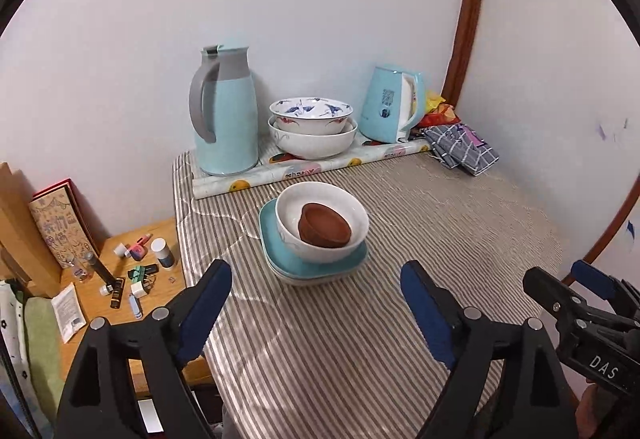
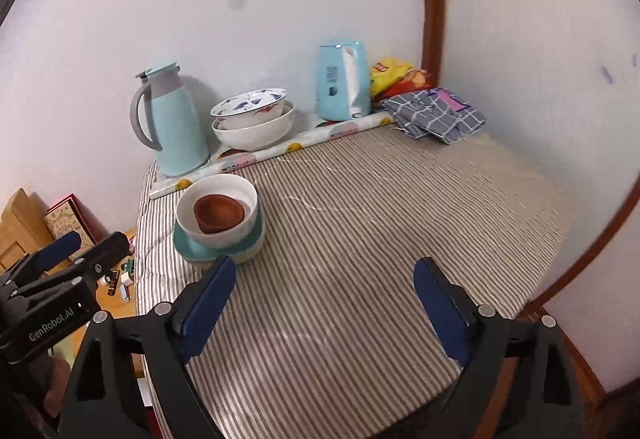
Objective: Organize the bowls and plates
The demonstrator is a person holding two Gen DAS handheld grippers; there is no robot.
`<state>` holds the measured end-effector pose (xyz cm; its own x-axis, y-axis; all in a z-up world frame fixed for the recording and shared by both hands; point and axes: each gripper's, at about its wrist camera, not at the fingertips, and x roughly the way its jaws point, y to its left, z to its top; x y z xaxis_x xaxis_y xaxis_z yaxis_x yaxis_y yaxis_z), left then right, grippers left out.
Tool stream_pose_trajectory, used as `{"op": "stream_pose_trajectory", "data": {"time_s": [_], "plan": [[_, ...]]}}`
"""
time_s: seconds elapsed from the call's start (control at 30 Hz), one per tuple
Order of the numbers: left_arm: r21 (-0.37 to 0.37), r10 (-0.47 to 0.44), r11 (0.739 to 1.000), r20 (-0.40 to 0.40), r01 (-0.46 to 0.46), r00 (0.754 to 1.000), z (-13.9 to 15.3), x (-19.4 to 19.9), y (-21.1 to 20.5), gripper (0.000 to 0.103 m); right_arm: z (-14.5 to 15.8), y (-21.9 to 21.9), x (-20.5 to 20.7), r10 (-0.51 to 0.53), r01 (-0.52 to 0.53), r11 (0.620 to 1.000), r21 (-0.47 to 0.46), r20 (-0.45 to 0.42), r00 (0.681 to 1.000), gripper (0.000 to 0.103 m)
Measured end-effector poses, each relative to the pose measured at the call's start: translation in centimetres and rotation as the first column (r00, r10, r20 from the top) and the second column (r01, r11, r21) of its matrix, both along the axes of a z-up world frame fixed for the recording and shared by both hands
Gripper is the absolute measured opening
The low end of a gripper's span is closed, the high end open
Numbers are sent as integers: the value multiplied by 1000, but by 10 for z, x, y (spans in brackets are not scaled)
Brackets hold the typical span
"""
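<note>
Both my grippers, left and right, gape empty, and the stack lies straight ahead of my left, nearer than my right

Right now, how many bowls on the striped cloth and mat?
4. A brown bowl sits inside a white bowl on the teal plates. A blue-patterned bowl is nested in a white one by the wall. Others may hide inside.
</note>
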<state>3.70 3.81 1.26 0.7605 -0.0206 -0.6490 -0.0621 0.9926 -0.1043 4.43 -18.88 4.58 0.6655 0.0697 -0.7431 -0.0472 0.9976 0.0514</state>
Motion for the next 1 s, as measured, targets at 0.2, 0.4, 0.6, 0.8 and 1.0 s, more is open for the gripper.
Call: {"op": "stream_pose_trajectory", "data": {"time_s": [0.2,0.4,0.6,0.8,1.0], "plan": [[-8,-33,999,31,33,999,2,-32,-8,96,7,-13,-38,-39,40,999,-29,33,999,99],[-10,-47,999,22,47,999,3,-50,-16,99,10,-18,-62,-57,59,997,-40,43,997,99],[-2,-45,999,59,45,997,11,-68,-19,102,15,-23,-78,-67,68,997,-27,57,996,99],[-2,-36,999,74,36,997,17,-78,-19,102,19,-26,-86,-85,87,996,-24,62,994,99],[21,-40,999,82,38,996,19,-83,-23,102,19,-28,-91,-92,93,995,-18,65,994,99]]}}
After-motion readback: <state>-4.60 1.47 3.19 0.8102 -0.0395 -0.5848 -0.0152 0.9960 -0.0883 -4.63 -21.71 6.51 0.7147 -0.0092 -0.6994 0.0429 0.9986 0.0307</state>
